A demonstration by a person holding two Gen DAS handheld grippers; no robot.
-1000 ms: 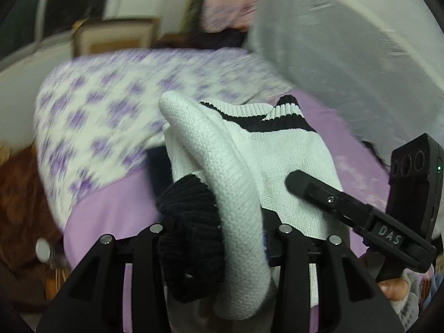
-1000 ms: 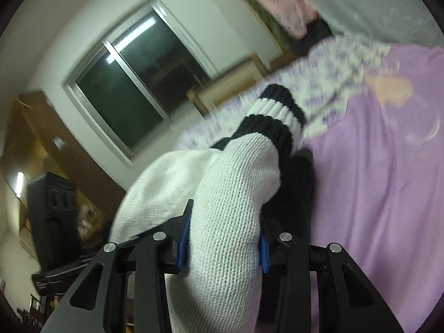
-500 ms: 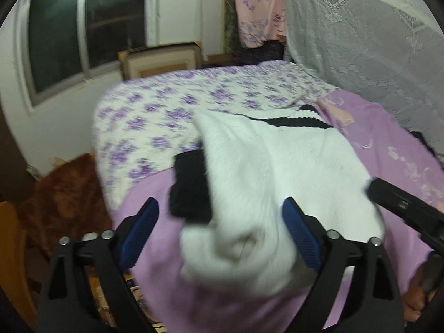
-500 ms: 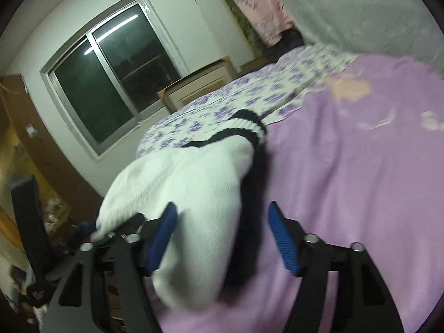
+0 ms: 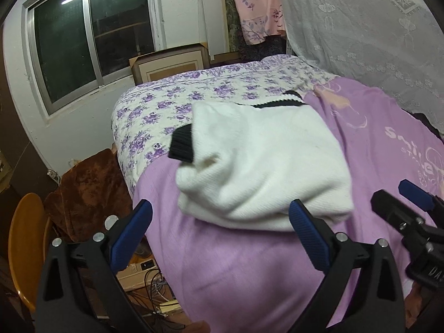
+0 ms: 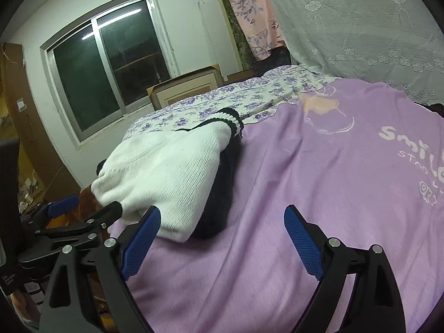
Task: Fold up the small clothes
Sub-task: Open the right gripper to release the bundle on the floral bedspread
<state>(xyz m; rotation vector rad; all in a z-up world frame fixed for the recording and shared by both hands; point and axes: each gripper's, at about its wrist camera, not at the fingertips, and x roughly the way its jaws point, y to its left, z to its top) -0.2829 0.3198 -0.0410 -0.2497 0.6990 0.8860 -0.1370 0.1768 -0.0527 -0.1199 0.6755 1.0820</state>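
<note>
On the purple blanket (image 5: 249, 272) near the bed's corner lies the folded white sweater (image 5: 266, 166), black cuff showing at its left side. Both grippers hover low just before it, fingers spread wide and holding nothing: the left gripper (image 5: 219, 230) faces its near edge, the right gripper (image 6: 222, 236) points past its right side. White lettering on the blanket reads "Smile" (image 6: 410, 149), cut off at the frame edge

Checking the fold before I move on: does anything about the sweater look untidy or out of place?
Mostly neat. The folded white sweater lies on the purple blanket, but a black ribbed cuff pokes out at its left edge, and in the right wrist view dark fabric shows under its right side. Both grippers are open, clear.
</note>
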